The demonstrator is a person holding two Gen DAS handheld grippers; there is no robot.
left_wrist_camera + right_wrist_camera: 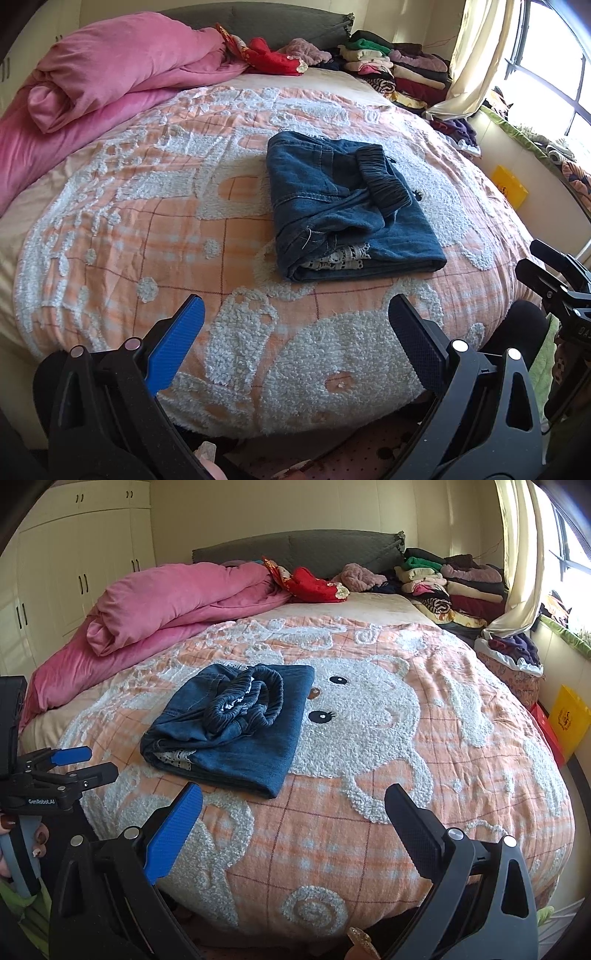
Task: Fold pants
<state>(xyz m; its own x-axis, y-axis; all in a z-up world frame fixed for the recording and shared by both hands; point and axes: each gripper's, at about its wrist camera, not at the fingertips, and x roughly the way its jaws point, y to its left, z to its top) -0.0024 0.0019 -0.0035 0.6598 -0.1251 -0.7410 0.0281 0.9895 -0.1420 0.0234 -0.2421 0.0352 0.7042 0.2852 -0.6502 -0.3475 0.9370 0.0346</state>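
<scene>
Bed (110, 229) fills both views, covered by an orange-and-white checked bedspread (332, 849) with a fluffy white bear pattern. Pink duvet (110, 74) is bunched along the far left side, near the grey headboard (295, 548). Stack of folded clothes (402, 70) sits at the far right corner beside the cream curtain (476, 55); a red garment (310, 583) lies in front of the headboard. White wardrobe (81, 561) stands behind the bed on the left in the right wrist view. Yellow box (570, 720) is on the floor by the window wall.

Pants (347, 206), dark blue denim, lie folded into a compact rectangle mid-bed, elastic waistband on top, a strip of white lace showing at the near folded edge. Nothing touches them.

Left gripper (295, 332) hovers over the near edge of the bed, jaws spread wide, holding nothing, well short of the pants. Right gripper (293, 819) is likewise wide open and empty, near edge of the bed, pants ahead and slightly left of it.
</scene>
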